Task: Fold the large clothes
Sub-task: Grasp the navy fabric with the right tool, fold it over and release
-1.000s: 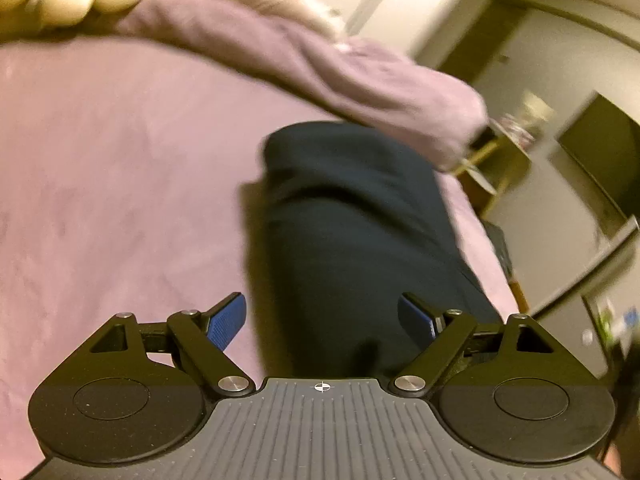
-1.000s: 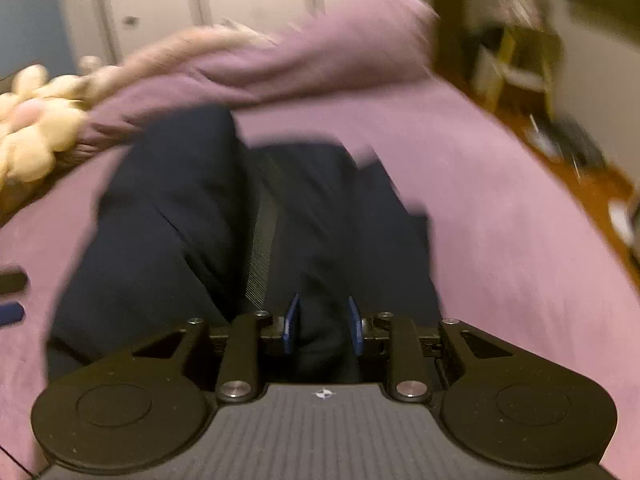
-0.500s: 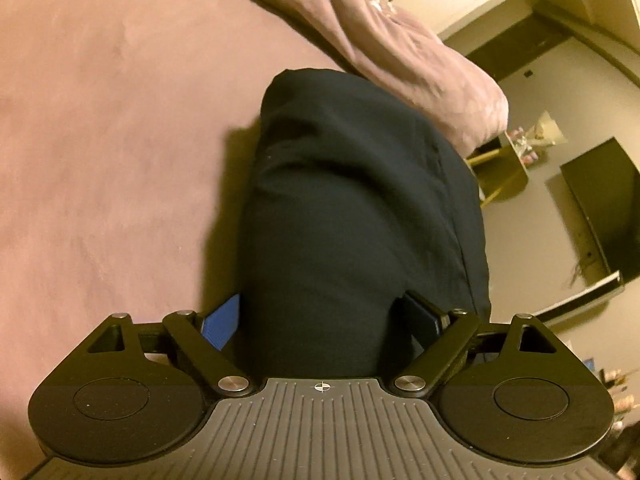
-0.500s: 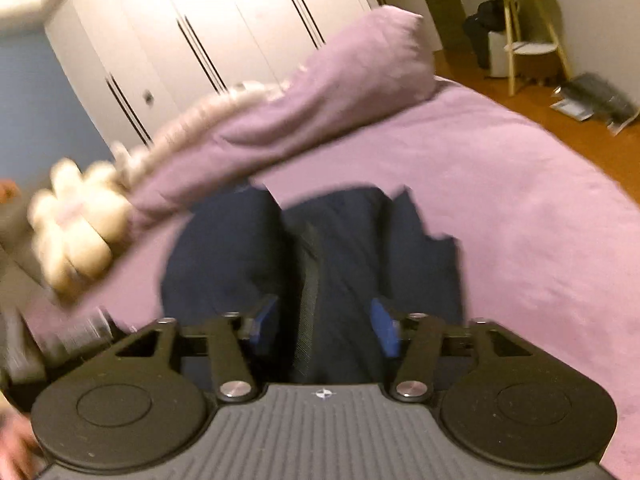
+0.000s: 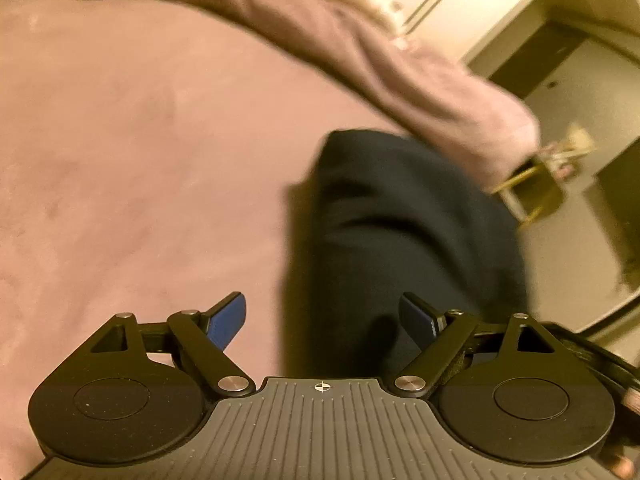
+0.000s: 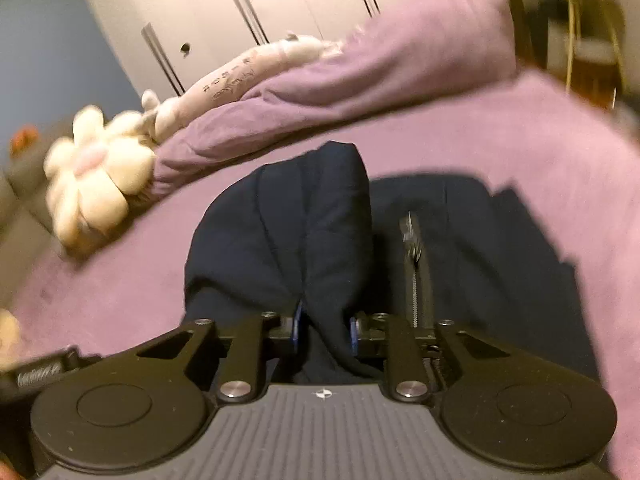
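Now my right tongs (image 6: 323, 330), spread half a second ago, have clamped on a bunched fold of the dark jacket (image 6: 320, 216) lying on the bed (image 6: 540, 128), so I judge the next fold can start; my left tongs (image 5: 324, 320) have pulled back, spread wide and empty, low over the jacket's near edge

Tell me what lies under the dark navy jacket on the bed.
The navy jacket lies on the purple bedcover, which shows all around it. The right tongs pinch a raised fold. Whatever is beneath the fabric itself is covered.
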The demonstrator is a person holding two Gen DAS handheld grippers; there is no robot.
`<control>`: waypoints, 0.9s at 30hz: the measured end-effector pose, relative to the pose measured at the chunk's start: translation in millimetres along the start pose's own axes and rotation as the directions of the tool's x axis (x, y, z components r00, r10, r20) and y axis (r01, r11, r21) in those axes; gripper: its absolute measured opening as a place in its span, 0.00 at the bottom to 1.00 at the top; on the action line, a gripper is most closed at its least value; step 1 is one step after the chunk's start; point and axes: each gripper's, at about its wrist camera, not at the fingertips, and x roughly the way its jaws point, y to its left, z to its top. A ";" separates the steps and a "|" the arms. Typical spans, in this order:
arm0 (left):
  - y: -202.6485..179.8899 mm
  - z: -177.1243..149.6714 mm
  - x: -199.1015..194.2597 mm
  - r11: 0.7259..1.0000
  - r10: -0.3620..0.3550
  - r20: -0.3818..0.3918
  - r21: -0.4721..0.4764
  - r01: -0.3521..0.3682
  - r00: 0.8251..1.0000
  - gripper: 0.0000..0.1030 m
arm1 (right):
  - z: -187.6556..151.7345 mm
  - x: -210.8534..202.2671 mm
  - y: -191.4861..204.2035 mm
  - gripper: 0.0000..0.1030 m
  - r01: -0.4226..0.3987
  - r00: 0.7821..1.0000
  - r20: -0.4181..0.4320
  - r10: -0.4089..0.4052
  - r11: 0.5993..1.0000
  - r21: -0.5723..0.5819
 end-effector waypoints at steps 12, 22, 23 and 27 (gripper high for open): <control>-59.1 -23.4 17.0 0.988 -0.090 -0.075 0.118 0.098 0.993 0.88 | -34.8 -34.1 -55.6 0.19 0.188 0.976 0.090 -0.198 0.976 0.105; -69.1 -32.2 26.3 0.975 -0.058 -0.040 0.211 0.065 0.997 0.93 | -10.6 -64.0 -62.9 0.31 0.114 0.968 0.206 -0.142 0.983 0.145; -69.7 -33.5 27.1 0.976 -0.059 -0.045 0.208 0.067 0.997 0.92 | -4.2 -67.6 -57.4 0.31 0.111 0.964 0.228 -0.140 0.985 0.135; -73.8 -36.2 29.8 0.979 -0.072 -0.060 0.185 0.082 0.996 0.92 | 32.2 -27.9 -25.9 0.31 0.062 0.984 0.168 -0.065 0.998 0.023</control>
